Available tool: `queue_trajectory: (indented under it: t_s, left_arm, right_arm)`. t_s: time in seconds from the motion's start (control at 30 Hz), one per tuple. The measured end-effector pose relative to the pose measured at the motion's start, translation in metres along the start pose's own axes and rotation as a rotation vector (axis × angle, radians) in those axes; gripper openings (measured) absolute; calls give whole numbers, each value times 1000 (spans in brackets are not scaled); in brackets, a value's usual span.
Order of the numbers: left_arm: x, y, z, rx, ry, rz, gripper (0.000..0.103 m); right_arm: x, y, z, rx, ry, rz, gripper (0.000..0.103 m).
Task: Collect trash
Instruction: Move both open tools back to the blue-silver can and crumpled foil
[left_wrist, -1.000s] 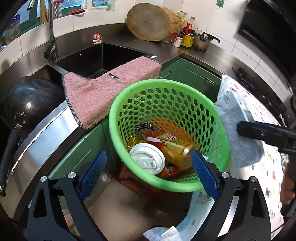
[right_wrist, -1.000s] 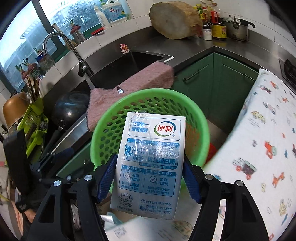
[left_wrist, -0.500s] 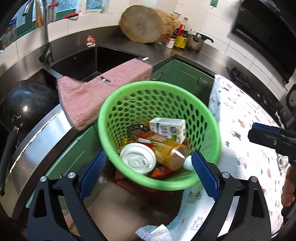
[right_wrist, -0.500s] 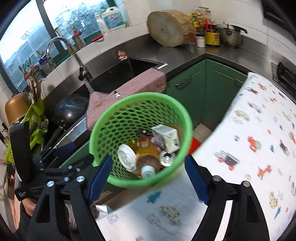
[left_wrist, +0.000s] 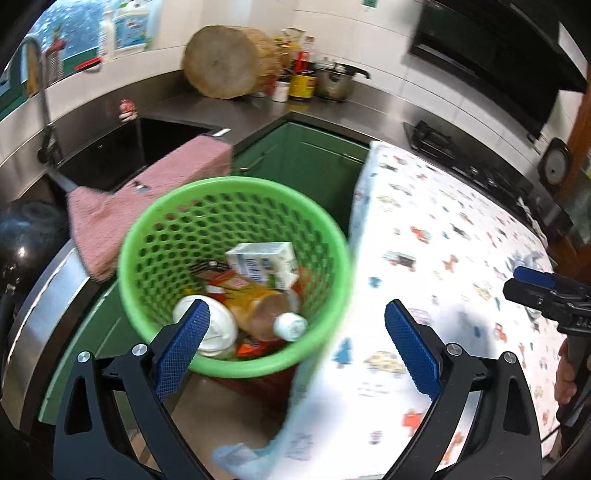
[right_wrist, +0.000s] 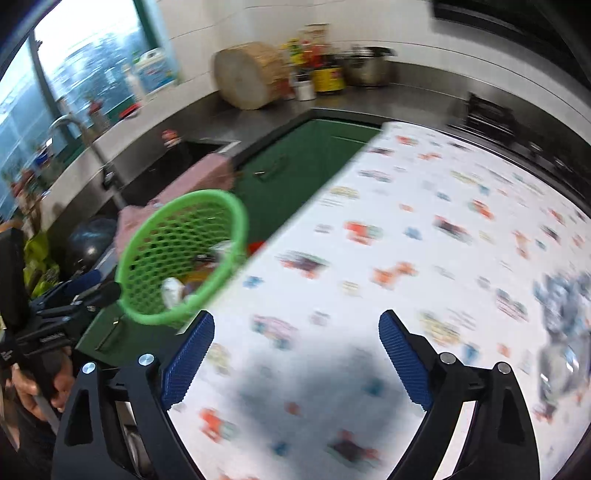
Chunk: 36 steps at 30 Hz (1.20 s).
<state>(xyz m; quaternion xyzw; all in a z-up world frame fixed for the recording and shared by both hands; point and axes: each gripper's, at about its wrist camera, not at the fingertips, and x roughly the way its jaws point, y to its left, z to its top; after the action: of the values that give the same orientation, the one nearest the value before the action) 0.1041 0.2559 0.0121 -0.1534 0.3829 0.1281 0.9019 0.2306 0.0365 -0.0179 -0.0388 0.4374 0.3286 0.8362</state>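
A green perforated basket (left_wrist: 155, 258) stands beside the table and holds a white milk carton (left_wrist: 264, 262), a plastic bottle (left_wrist: 266, 310), a white cup lid (left_wrist: 218, 332) and wrappers. It also shows in the right wrist view (right_wrist: 177, 251). My left gripper (left_wrist: 295, 343) is open and empty, just above the basket's near rim. My right gripper (right_wrist: 297, 354) is open and empty over the patterned tablecloth (right_wrist: 406, 258). A crumpled silvery wrapper (right_wrist: 561, 332), blurred, lies on the cloth at the far right.
A pink towel (left_wrist: 147, 199) hangs over the sink edge behind the basket. A black wok (left_wrist: 22, 243) sits at the left. A wooden chopping block (left_wrist: 229, 62), jars and a pot (left_wrist: 336, 81) line the back counter. A stove (left_wrist: 480, 162) lies beyond the table.
The right gripper let go of the milk carton, which now lies in the basket, then swung right over the table. The left gripper shifted right.
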Motion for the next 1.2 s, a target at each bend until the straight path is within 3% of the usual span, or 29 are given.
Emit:
queue_trajectory:
  t_s: [0.23, 0.53, 1.0, 1.2]
  left_arm:
    - [7, -58, 1, 75, 18, -55, 95]
    - [18, -119, 1, 128, 49, -105, 95]
    - [36, -167, 2, 154, 91, -108, 95]
    - [44, -180, 3, 172, 108, -97, 95]
  right_arm:
    - [-42, -96, -25, 165, -3, -114, 88]
    - [-75, -194, -28, 230, -4, -250, 91]
    - [-2, -281, 9, 167, 169, -344, 93]
    - [20, -302, 9, 165, 258, -331, 94]
